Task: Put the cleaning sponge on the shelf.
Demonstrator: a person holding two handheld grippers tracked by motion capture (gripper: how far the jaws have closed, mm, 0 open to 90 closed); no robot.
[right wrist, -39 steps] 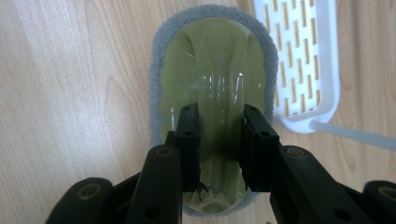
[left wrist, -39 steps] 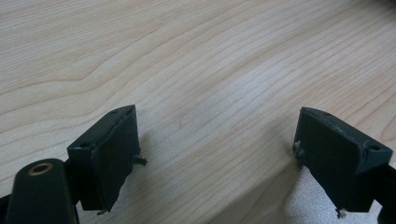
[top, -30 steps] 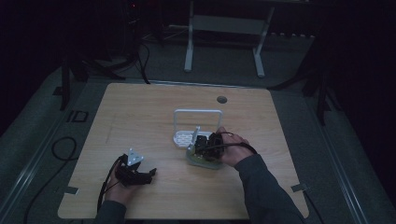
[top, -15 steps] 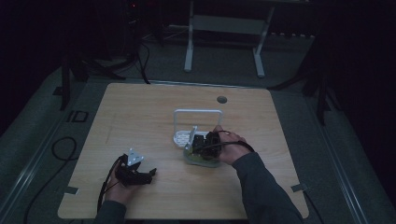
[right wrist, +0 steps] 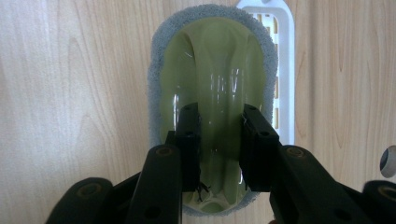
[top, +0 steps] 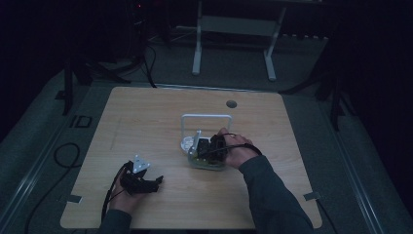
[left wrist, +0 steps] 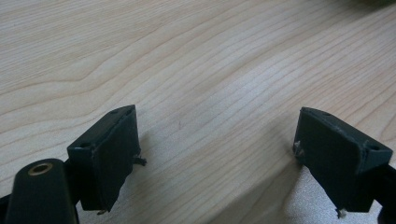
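Note:
A green plastic scrubber with a grey-blue sponge rim (right wrist: pixel 210 56) lies on the wooden table, partly over a white slotted tray (right wrist: pixel 284 70). My right gripper (right wrist: pixel 219 144) is shut on the raised green ridge along its back, one jaw on each side. From above, the right gripper (top: pixel 210 147) and the scrubber (top: pixel 207 162) sit just in front of a white rack with an upright loop handle (top: pixel 205 117). My left gripper (top: pixel 146 182) rests low at the table's front left, open, with bare wood between its jaws (left wrist: pixel 215 154).
The table (top: pixel 146 122) has a round cable hole (top: pixel 232 104) at the far middle. Cables trail off its left side. A white metal stand (top: pixel 234 29) stands on the floor beyond the table. A round grey object (right wrist: pixel 390 161) shows at the right gripper view's edge.
My right hand with the scrubber has edged slightly left and away, toward the white rack. The left gripper has stayed still.

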